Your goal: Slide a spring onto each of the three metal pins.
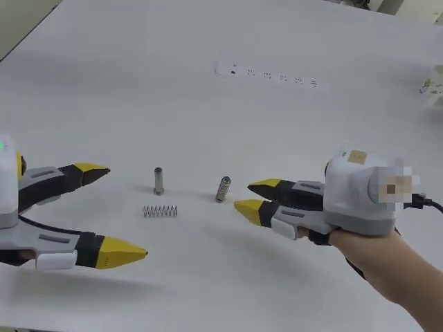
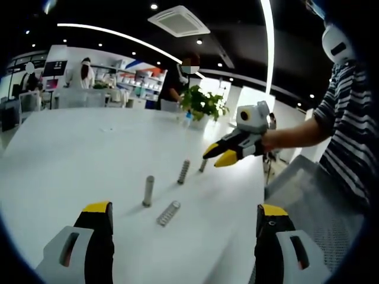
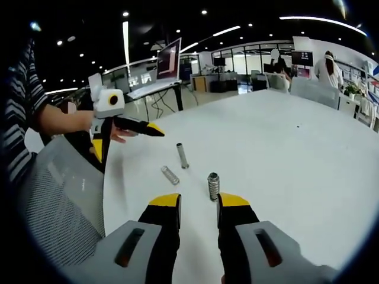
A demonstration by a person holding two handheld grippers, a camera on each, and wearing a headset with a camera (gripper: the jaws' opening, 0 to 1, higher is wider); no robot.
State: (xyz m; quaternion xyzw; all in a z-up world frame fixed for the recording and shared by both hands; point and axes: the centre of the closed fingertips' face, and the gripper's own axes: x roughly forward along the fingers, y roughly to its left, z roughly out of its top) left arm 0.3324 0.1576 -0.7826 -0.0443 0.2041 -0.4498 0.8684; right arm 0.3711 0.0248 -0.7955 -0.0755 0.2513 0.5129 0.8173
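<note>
My left claw (image 1: 126, 211) is spread wide and empty; my right claw (image 1: 243, 195) stands narrowly parted, pinching nothing, just beside the spring-sleeved steel pin (image 1: 223, 189). The loose silver wire spring (image 1: 160, 211) lies flat on my side of the bare upright grey metal pin (image 1: 158, 180); I judge it wants a light pinch at its middle (too hard and the coil may buckle), then tipping upright and centring over the pin top before lowering. The smooth white surface (image 1: 208, 290) looks slippery; a white power strip (image 1: 270, 75) lies far back; the room is an open office with ceiling spotlights and a leafy potted plant (image 2: 204, 102).
</note>
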